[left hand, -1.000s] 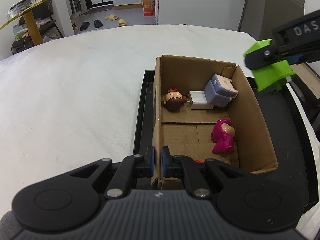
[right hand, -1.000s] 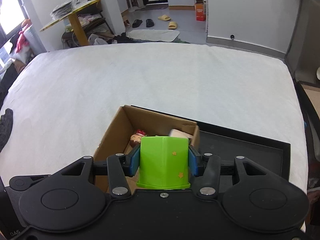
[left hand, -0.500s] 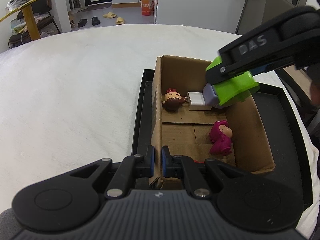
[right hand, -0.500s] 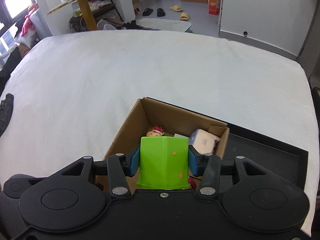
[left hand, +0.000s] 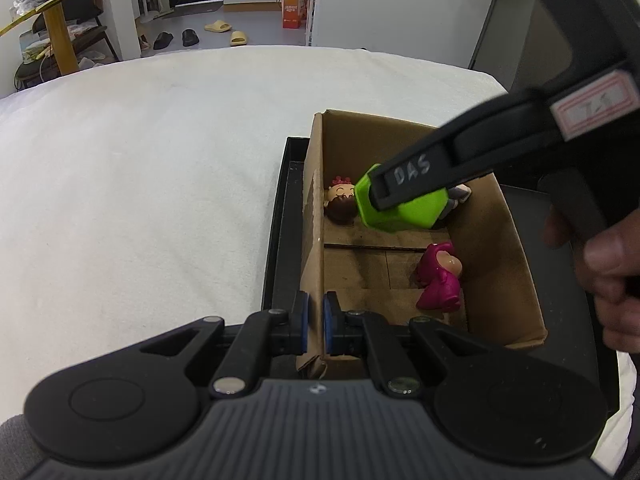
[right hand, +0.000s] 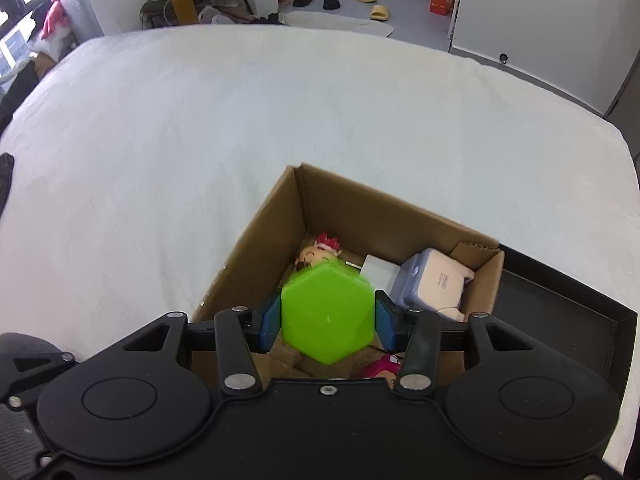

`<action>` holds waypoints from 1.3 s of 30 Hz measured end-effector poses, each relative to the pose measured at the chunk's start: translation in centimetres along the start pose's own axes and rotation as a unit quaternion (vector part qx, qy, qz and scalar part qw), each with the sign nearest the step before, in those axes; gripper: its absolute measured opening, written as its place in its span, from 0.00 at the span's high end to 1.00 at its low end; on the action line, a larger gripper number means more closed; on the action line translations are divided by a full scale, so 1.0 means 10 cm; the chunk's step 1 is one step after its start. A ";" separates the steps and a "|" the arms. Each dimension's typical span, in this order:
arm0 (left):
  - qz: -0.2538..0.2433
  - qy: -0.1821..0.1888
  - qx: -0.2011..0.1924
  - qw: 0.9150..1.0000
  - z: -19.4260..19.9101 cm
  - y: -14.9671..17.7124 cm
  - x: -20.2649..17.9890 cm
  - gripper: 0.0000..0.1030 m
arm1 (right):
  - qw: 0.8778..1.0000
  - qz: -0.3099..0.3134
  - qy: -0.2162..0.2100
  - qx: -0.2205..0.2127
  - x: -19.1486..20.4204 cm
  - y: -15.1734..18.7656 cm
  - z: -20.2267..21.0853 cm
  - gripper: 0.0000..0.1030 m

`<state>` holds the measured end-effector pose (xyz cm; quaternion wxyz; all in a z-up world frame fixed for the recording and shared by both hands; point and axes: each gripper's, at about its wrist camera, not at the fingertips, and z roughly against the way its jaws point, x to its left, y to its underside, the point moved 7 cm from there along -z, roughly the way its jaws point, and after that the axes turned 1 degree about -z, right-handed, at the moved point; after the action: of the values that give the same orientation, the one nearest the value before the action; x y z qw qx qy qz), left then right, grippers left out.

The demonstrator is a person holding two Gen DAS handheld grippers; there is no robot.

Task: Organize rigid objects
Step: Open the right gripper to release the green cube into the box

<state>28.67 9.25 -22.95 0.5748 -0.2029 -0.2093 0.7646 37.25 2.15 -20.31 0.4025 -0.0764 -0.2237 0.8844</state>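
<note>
My left gripper (left hand: 314, 322) is shut on the near left wall of a cardboard box (left hand: 500, 264). My right gripper (right hand: 328, 320) is shut on a bright green hexagonal block (right hand: 328, 312), blue pads pressing both its sides. In the left wrist view, the green block (left hand: 408, 212) hangs low inside the box's far half, under the right gripper's black finger (left hand: 416, 176). A doll with a red bow (left hand: 340, 204) lies beside it. A magenta figure (left hand: 438, 280) stands in the near half. A lilac and white toy (right hand: 432, 280) and a white block (right hand: 378, 270) fill the far corner.
The box (right hand: 360, 204) stands in a black tray (left hand: 280, 216) on a table under a white cloth (left hand: 140, 200). A person's hand (left hand: 608, 256) holds the right gripper's handle at the right edge. Beyond the table are a floor with slippers and a yellow side table.
The right gripper carried the green block leftward and down into the box's far half; the block now shows its hexagonal face to the wrist camera. The left gripper kept its hold on the wall.
</note>
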 end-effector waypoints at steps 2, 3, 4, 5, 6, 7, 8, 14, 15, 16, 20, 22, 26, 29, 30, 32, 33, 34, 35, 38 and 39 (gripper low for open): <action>0.000 -0.001 0.000 1.000 0.00 0.00 -0.01 0.93 | 1.000 0.003 0.003 0.004 0.00 0.02 -0.03 0.55; 0.000 -0.002 0.000 1.000 0.00 0.00 -0.01 0.93 | 1.000 0.003 0.002 0.007 0.01 0.02 -0.04 0.55; -0.001 -0.002 0.000 1.000 0.00 0.00 -0.01 0.93 | 1.000 0.001 0.001 0.010 0.01 0.03 -0.05 0.54; -0.002 -0.003 0.000 1.000 0.00 0.00 -0.01 0.93 | 1.000 0.000 0.001 0.013 0.00 0.04 -0.06 0.54; -0.002 -0.003 0.000 1.000 -0.01 0.00 -0.01 0.93 | 1.000 -0.002 0.001 0.018 -0.01 0.05 -0.07 0.54; -0.002 -0.003 0.000 1.000 -0.01 0.00 -0.01 0.93 | 1.000 -0.005 0.003 0.023 -0.02 0.06 -0.08 0.54; -0.002 -0.003 0.000 1.000 -0.01 0.00 -0.01 0.93 | 1.000 -0.008 0.005 0.020 -0.04 0.07 -0.06 0.53; -0.003 -0.006 0.000 1.000 0.00 0.00 -0.02 0.93 | 1.000 -0.017 0.003 -0.006 -0.13 0.05 0.18 0.53; -0.003 -0.007 0.000 1.000 0.00 0.00 -0.02 0.93 | 1.000 -0.016 0.005 -0.011 -0.16 0.04 0.23 0.53; -0.003 -0.008 0.000 1.000 0.00 0.00 -0.03 0.93 | 1.000 -0.017 0.004 -0.015 -0.18 0.05 0.28 0.53; -0.006 -0.012 -0.002 1.000 0.01 -0.01 -0.04 0.93 | 0.999 -0.025 -0.002 -0.029 -0.25 0.08 0.45 0.53; -0.006 -0.014 -0.002 1.000 0.01 -0.01 -0.04 0.93 | 0.999 -0.027 -0.003 -0.032 -0.28 0.12 0.52 0.53; -0.011 -0.018 -0.002 1.000 0.03 -0.02 -0.06 0.93 | 0.998 -0.039 -0.009 -0.037 -0.33 0.19 0.64 0.52; -0.012 -0.019 -0.001 1.000 0.05 -0.03 -0.07 0.93 | 0.998 -0.050 -0.011 -0.041 -0.39 0.24 0.70 0.51; -0.012 -0.022 -0.002 1.000 0.06 -0.04 -0.06 0.93 | 0.998 -0.055 -0.011 -0.042 -0.40 0.27 0.71 0.50; -0.011 -0.024 -0.003 1.000 0.09 -0.06 -0.06 0.93 | 0.997 -0.063 -0.013 -0.044 -0.44 0.30 0.74 0.48; -0.011 -0.026 -0.004 1.000 0.11 -0.07 -0.06 0.93 | 0.997 -0.067 -0.012 -0.046 -0.46 0.33 0.76 0.47; -0.010 -0.028 -0.005 1.000 0.13 -0.08 -0.06 0.93 | 0.996 -0.072 -0.013 -0.048 -0.48 0.34 0.78 0.46; -0.008 -0.030 -0.006 0.999 0.15 -0.08 -0.06 0.93 | 0.996 -0.076 -0.013 -0.050 -0.50 0.36 0.81 0.45; -0.009 -0.039 -0.015 0.999 0.23 -0.12 -0.07 0.93 | 0.994 -0.089 -0.016 -0.057 -0.55 0.42 0.87 0.39; -0.011 -0.040 -0.018 0.999 0.26 -0.13 -0.08 0.93 | 0.994 -0.093 -0.017 -0.059 -0.57 0.44 0.90 0.37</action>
<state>28.44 8.61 -20.02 0.5705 -0.1805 -0.2479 0.7619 35.25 -7.60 -14.58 0.4741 -0.0639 -0.2888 0.8293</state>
